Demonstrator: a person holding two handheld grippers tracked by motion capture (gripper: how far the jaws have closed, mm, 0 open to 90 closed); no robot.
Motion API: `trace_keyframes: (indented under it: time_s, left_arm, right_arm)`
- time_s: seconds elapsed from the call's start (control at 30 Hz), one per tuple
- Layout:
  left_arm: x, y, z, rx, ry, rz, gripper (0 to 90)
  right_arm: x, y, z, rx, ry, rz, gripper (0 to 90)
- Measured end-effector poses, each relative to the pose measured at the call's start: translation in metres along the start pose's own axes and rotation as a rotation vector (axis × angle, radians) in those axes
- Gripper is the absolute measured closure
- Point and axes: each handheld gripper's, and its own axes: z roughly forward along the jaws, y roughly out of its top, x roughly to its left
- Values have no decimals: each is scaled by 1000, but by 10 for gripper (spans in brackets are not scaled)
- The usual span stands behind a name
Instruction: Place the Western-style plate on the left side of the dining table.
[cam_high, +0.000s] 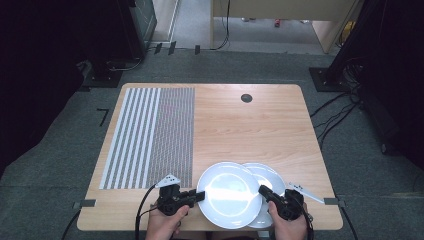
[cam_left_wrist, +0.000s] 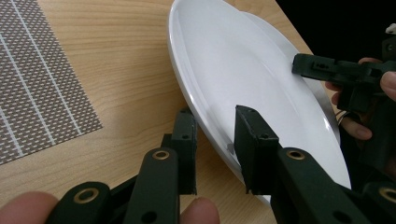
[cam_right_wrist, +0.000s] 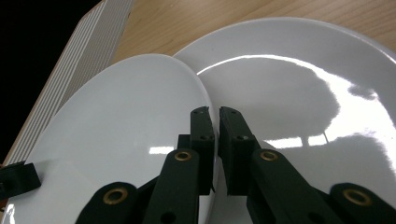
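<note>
Wooden surface (cam_high: 240, 125) with a woven placemat (cam_high: 150, 135), set on grey carpet (cam_high: 65, 150).

The placemat lies flat over the surface's 9 o'clock half, its outer part in pale and dark stripes, its inner part a fine brown weave. A small dark round grommet (cam_high: 246, 98) sits near the 12 o'clock edge. On the carpet, black cables (cam_high: 332, 117) trail away at 3 o'clock, a dark stand base (cam_high: 105, 77) rests toward 10 o'clock, and pale wooden furniture (cam_high: 280, 10) stands beyond at 12 o'clock.

Grey carpet floor (cam_high: 60, 150), wooden table (cam_high: 250, 125), black stands and cables (cam_high: 340, 110), pale wooden furniture (cam_high: 280, 10) behind
</note>
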Motion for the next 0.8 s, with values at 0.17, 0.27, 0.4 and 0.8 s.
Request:
trace_keyframes:
  time_s: [0.17, 0.27, 0.4, 0.8]
  left_arm:
    - [2, 0, 0, 0, 5, -1, 703]
    - [4, -2, 2, 3, 10, -18, 699]
    - [4, -1, 2, 10, 8, -26, 701]
    - [8, 6, -7, -31, -24, -99, 767]
  right_arm:
    - [-3, 0, 3, 44, 53, 67, 825]
    - [-4, 2, 2, 42, 71, 102, 838]
    - [-2, 1, 2, 30, 61, 96, 837]
    - [0, 4, 12, 47, 107, 172, 836]
